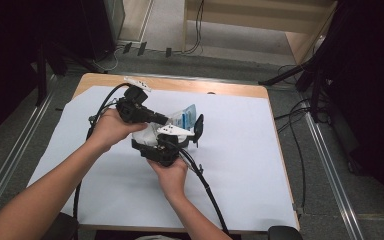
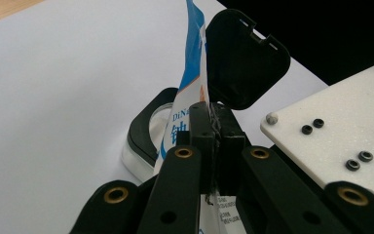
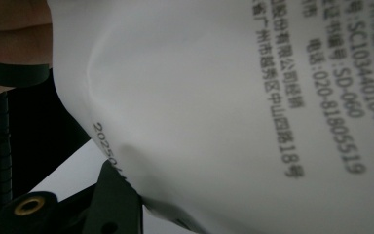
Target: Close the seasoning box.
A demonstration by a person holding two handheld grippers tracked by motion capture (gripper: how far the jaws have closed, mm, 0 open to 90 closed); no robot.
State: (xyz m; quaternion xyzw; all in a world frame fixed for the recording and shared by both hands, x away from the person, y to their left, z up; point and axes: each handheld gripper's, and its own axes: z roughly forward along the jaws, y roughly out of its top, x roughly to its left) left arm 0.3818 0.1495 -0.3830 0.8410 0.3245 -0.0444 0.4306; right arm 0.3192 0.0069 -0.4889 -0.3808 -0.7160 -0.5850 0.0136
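pouch (image 2: 191, 73) at centre frame is clamped by your left gripper (image 2: 213, 127) on its top edge and braced by your right gripper (image 1: 166, 148), jaws unclear, probably for tearing.

We look down from above the counter (image 1: 240, 165); both gripper views sit close behind their jaws, sharing the blue-and-white printed plastic pouch (image 2: 191, 92).
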